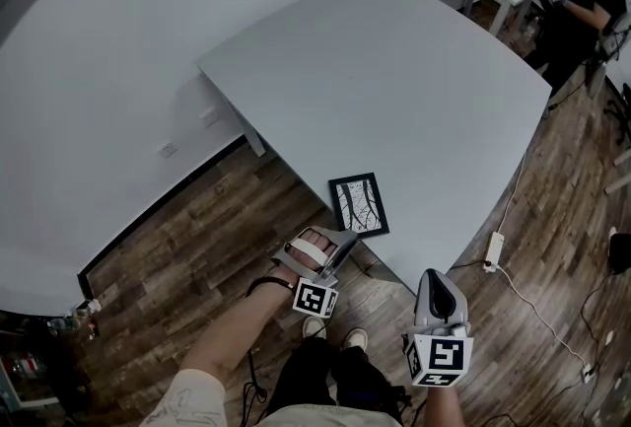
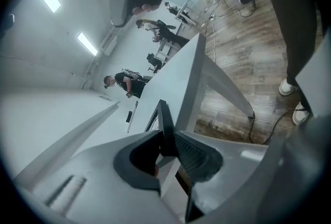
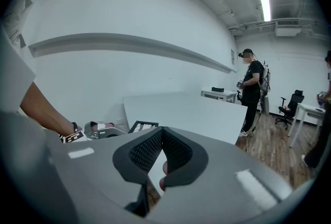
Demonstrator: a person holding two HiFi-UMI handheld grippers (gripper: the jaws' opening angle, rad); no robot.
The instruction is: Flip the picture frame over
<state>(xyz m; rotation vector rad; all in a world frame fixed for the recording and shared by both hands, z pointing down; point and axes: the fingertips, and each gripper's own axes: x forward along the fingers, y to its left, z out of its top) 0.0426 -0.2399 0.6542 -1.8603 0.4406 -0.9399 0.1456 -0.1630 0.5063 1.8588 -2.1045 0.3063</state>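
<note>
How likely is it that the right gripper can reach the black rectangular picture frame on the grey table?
Probably yes: the right gripper hangs shut just off the grey table, nothing between it and the black picture frame, whose near corner the left gripper holds.

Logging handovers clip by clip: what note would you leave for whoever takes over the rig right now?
Left gripper: shut on the near end of the frame.
Right gripper: shut, empty, held in the air off the table.
Frame: at the table's near edge, picture side up.
Done: grasp. Left to do: lift the frame and turn it face down.
</note>
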